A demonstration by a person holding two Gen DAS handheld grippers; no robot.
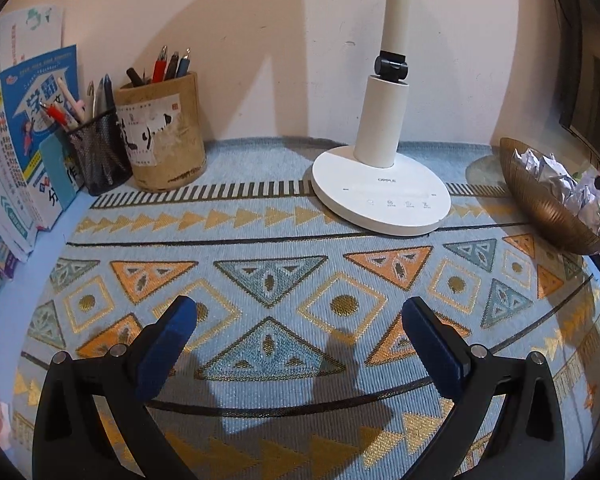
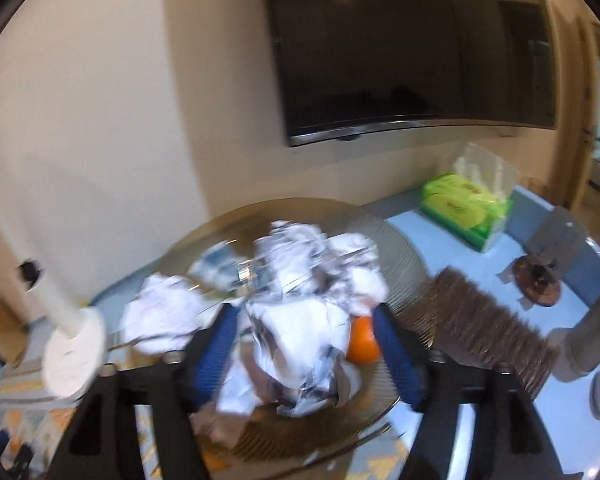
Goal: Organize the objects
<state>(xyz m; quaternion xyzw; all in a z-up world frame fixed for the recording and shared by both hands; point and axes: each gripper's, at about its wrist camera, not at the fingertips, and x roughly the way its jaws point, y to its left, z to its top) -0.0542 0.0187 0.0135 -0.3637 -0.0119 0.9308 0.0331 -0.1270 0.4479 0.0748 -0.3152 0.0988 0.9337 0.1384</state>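
Left gripper (image 1: 300, 336): blue-padded fingers (image 1: 168, 344) spread wide, nothing between them, hanging over the patterned tablecloth (image 1: 284, 248). Beyond, at 12 to 1 o'clock, the white desk lamp (image 1: 380, 184) stands on its round base near the wall. At 10 o'clock, a bamboo pen holder (image 1: 164, 136) and, touching its left side, a black mesh pen cup (image 1: 98, 152), both filled with pens; booklets (image 1: 32, 128) lean at 9 o'clock. At 3 o'clock, a ribbed bronze bowl (image 1: 540, 200) holds crumpled paper (image 1: 556, 180).

Right gripper (image 2: 302, 340): jaws parted either side of a crumpled paper ball (image 2: 296, 336) inside the bowl (image 2: 396, 240); blur hides whether the pads touch it. An orange (image 2: 362, 340) lies just beside the right pad. Further wads (image 2: 164, 316) fill the bowl. At 2 o'clock, a green tissue pack (image 2: 464, 208); on the wall at 12 o'clock, a dark television (image 2: 412, 48).
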